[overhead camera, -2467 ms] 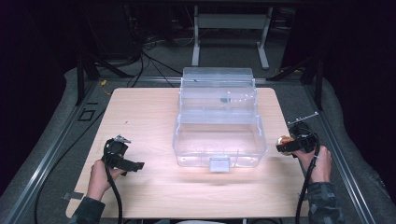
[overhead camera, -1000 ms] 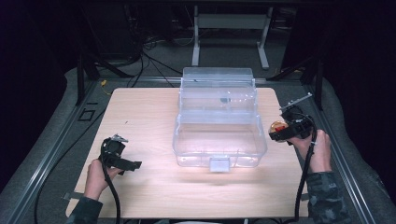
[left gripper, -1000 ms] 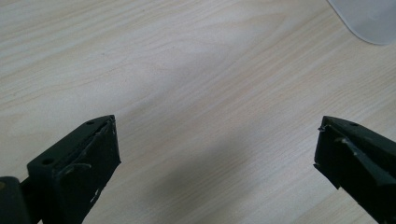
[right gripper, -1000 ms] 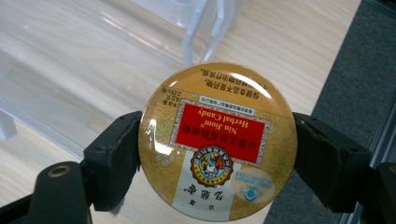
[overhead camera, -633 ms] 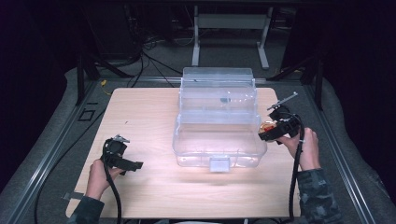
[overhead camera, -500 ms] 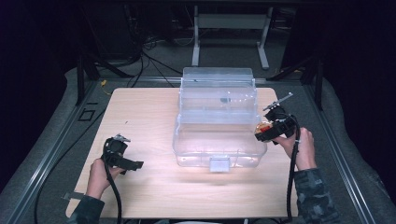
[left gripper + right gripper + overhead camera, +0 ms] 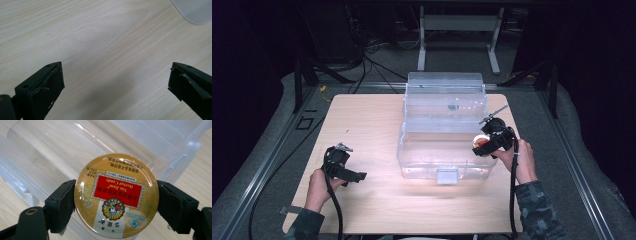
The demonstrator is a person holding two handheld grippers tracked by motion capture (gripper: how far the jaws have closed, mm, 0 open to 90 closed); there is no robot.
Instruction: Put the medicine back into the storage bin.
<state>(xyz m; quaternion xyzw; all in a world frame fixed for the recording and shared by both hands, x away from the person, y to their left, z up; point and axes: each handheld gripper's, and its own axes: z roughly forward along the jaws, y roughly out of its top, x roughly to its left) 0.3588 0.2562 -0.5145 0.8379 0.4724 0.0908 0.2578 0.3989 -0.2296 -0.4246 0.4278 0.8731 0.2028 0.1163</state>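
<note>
A round gold candy tin (image 7: 116, 195) with a red label is clamped between the two black jaws of my right gripper (image 7: 116, 202). In the high view that gripper (image 7: 484, 143) holds the tin (image 7: 481, 142) above the right front corner of a clear plastic box (image 7: 442, 150) whose lid stands open at the back. The box's transparent walls (image 7: 62, 152) lie just beneath the tin. My left gripper (image 7: 354, 176) rests low over the table at the front left, jaws wide apart with bare wood between them (image 7: 116, 80).
The wooden table (image 7: 362, 125) has free room left of the box and along its front edge. A latch tab (image 7: 447, 175) juts from the box's front. A corner of the box (image 7: 197, 10) lies far off from the left gripper. Dark floor and cables surround the table.
My right gripper has carried the tin left and forward from the table's right edge to the box's right front corner. The left gripper has stayed put.
</note>
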